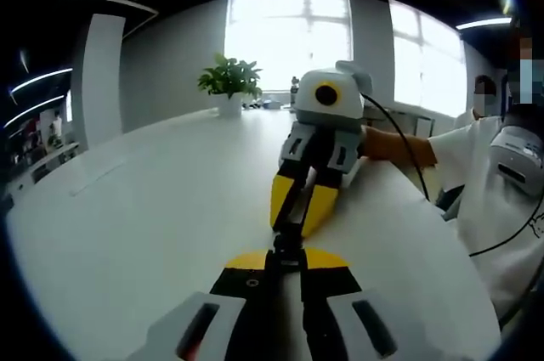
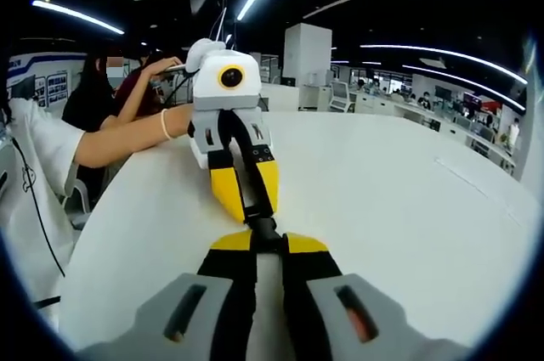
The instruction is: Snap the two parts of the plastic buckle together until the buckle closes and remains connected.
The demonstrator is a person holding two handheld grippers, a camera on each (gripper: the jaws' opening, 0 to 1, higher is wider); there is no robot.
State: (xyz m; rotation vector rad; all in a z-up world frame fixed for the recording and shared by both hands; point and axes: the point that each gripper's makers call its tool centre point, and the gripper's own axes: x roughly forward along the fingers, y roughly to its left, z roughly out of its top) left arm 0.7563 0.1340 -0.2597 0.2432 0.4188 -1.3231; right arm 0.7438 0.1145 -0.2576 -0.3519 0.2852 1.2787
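The black plastic buckle (image 1: 288, 240) hangs between the two grippers, just above the white table (image 1: 153, 225). My left gripper (image 1: 286, 257) rises from the bottom with its yellow-tipped jaws shut on the near buckle part. My right gripper (image 1: 295, 227) faces it from above, shut on the far part. In the right gripper view the same meeting shows mirrored: my right gripper (image 2: 263, 242) grips the buckle (image 2: 263, 228) and the left gripper (image 2: 255, 217) points down at it. The two parts touch end to end; whether they are latched I cannot tell.
A potted plant (image 1: 229, 82) stands at the table's far edge by the windows. A person in a white shirt (image 1: 497, 200) is at the table's right side, with a black cable (image 1: 408, 144) trailing. Seated people (image 2: 102, 98) and office desks (image 2: 382, 98) lie beyond.
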